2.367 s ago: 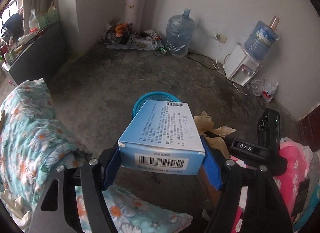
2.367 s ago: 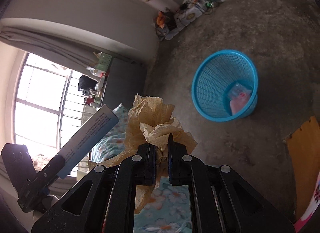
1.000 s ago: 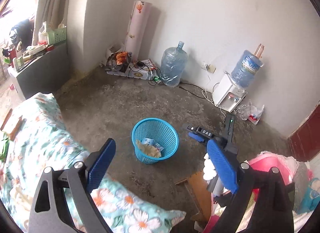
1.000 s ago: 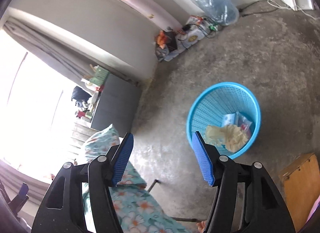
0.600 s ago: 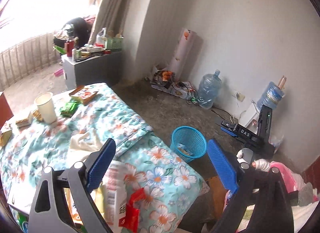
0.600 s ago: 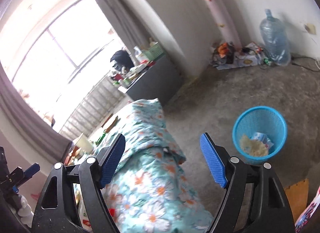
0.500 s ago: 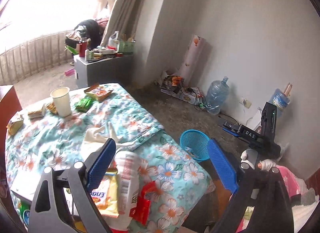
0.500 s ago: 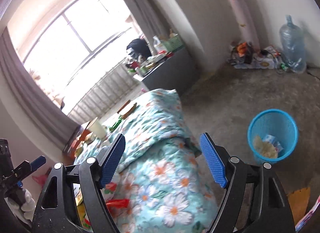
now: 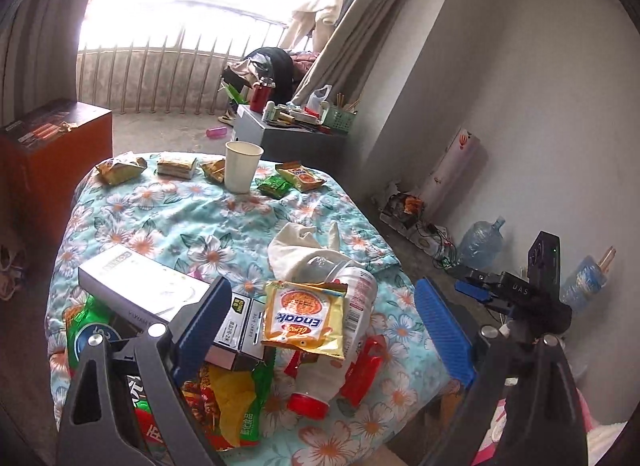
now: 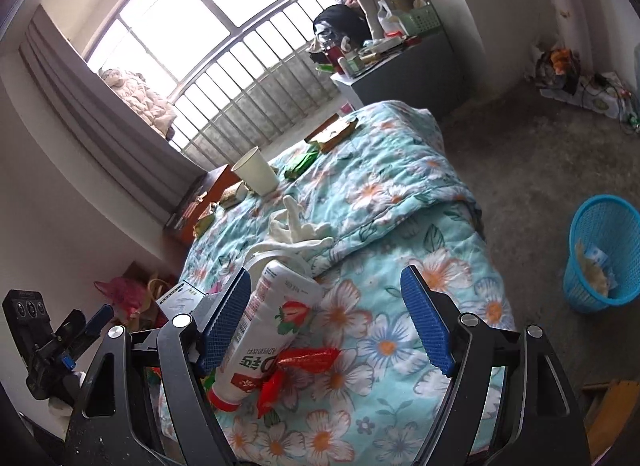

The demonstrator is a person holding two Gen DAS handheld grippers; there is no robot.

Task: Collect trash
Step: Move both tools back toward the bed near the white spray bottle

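Both my grippers, left (image 9: pixel 322 324) and right (image 10: pixel 326 320), gape empty above the yogurt bottle (image 10: pixel 264 326): light, rigid, slippery; best pinched mid-body.

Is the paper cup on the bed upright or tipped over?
Upright. The paper cup stands on its base on the floral quilt, open mouth up, in both views. Its contents cannot be seen.

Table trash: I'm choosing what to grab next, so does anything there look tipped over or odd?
Yes. The bottle lies on its side, red cap toward the table's near edge, with a yellow packet draped over it. The paper cup stands upright.
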